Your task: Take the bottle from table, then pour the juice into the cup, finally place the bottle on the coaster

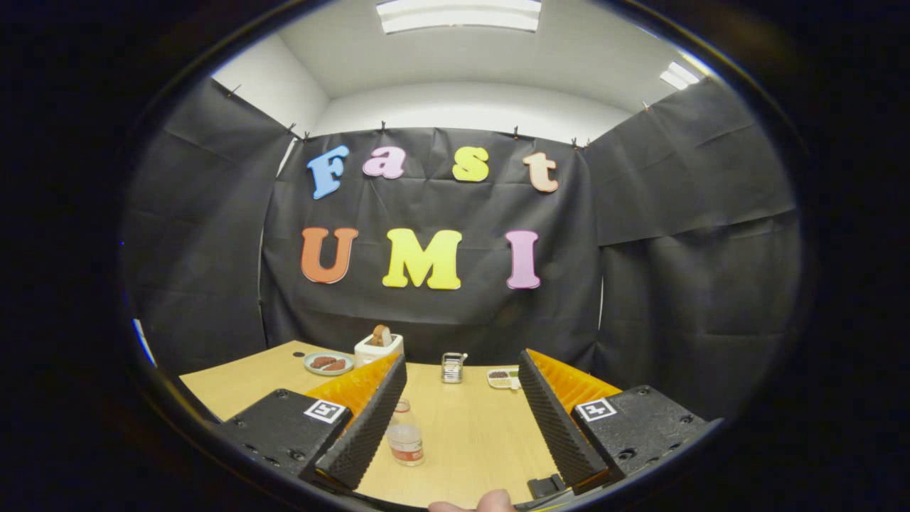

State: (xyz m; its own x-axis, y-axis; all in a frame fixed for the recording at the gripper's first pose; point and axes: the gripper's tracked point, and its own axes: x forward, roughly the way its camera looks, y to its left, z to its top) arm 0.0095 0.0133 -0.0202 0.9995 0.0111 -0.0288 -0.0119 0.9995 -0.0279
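In the gripper view, the tongs (462, 419) hang above a light wooden desk (476, 427) with their 2 black ribbed fingers (366, 423) spread wide apart, released and grasping nothing; each finger has an orange backing and sits on a black block carrying a small square black-and-white marker. A small clear plastic bottle (405, 435) with reddish juice in its lower part and a pale band around its body stands upright on the desk, just beside the inner face of the left finger, which hides its left edge; whether it touches that finger cannot be told. The right finger stands well apart from the bottle, with bare desk between them. Beyond the fingers, near the far edge of the desk, stands a small metal rack-like holder (452, 368), its contents too small to make out. To its right lies a small white tray (502, 378) holding dark and greenish bits. To the left of the holder, a white boxy toaster (378, 348) stands with a brown slice of bread (381, 335) poking up from its top, and just beside it sits a round pale grey-green plate (328, 363) carrying reddish-brown pieces of food. A fingertip of the person's hand (487, 502) shows at the near end, between the bases of the 2 fingers.
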